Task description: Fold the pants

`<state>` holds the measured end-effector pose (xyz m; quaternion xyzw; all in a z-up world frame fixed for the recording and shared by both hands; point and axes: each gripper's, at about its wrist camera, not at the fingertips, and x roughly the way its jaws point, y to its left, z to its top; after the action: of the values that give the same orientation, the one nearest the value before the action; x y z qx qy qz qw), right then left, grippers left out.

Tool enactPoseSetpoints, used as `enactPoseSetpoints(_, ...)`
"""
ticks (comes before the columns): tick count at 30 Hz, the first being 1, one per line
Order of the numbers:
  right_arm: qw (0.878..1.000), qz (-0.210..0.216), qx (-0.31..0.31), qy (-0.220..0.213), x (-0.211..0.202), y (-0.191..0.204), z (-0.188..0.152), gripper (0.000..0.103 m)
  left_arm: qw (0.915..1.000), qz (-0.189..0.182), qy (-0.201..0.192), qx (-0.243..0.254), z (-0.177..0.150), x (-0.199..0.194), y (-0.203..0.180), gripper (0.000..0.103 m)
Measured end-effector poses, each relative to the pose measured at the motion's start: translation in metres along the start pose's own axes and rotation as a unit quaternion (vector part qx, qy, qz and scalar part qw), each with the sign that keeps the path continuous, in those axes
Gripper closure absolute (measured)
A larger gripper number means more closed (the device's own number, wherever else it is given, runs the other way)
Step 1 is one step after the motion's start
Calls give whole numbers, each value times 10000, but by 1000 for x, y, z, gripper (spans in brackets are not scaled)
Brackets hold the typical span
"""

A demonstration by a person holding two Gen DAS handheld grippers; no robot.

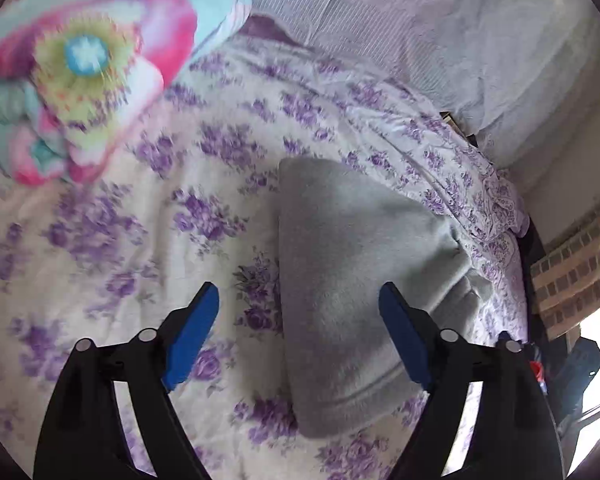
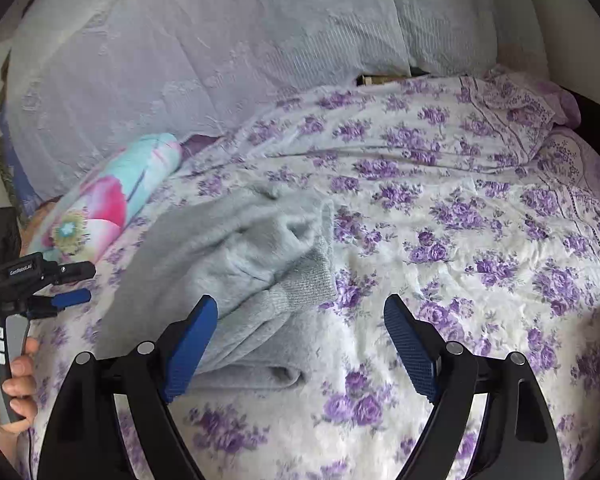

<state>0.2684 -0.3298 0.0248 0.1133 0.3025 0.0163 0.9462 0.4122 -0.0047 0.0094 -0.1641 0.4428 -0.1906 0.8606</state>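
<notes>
The grey pants (image 1: 352,280) lie folded into a compact bundle on the purple-flowered bedspread (image 1: 140,220). In the right wrist view the pants (image 2: 228,252) show stacked layers with a ribbed band on top. My left gripper (image 1: 298,300) is open and empty, hovering over the bundle's left edge. It also shows in the right wrist view (image 2: 70,286), held in a hand at the far left. My right gripper (image 2: 300,312) is open and empty, above the bundle's right edge and the bedspread (image 2: 460,240).
A bright tie-dye folded cloth (image 1: 92,64) lies at the back left, also in the right wrist view (image 2: 112,196). Pale pillows (image 2: 180,60) line the bed's head. A brick-pattern wall (image 1: 580,264) and the bed's edge are at the right.
</notes>
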Motion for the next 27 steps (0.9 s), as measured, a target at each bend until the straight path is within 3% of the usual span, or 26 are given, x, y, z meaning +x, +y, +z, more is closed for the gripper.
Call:
enactPoseSetpoints(2, 9991, 372, 55, -191, -49, 6, -7, 6, 9980, 207, -496, 337, -20, -52, -23, 7)
enactPoseSetpoints(4, 9978, 584, -18, -302, -103, 20, -15, 5, 9942, 308, -822, 618, -46, -100, -47, 5)
enactPoseSetpoints(8, 9935, 455, -790, -687, -211, 56, -44, 4, 9782, 961, -1232, 1366, -117, -186, -99, 5)
enactPoseSetpoints(12, 9823, 440, -1324, -1252, -313, 79, -66, 4, 9631, 889, -1851, 1740, -178, -278, -134, 5)
enactPoseSetpoints(15, 9732, 739, -1397, -1668, -393, 84, -58, 4, 9485, 661, -2506, 1820, -203, -367, -159, 5)
enactPoseSetpoints(18, 9630, 559, -1538, -2141, -458, 84, -57, 4, 9341, 407, -2974, 1932, -222, -436, -181, 5)
enactPoseSetpoints(20, 9596, 188, -1589, -2313, -471, 82, -68, 4, 9337, 581, -2934, 1967, -235, -444, -187, 5)
enactPoseSetpoints(22, 9653, -171, -1484, -2142, -456, 76, -85, 3, 9433, 765, -2639, 1864, -250, -424, -182, 5)
enactPoseSetpoints(25, 9756, -495, -1485, -1542, -410, 69, -124, 4, 9587, 1079, -1937, 1783, -284, -363, -162, 5)
enactPoseSetpoints(27, 9783, -662, -1456, -1318, -382, 66, -154, 4, 9600, 1428, -1744, 1663, -308, -323, -143, 5)
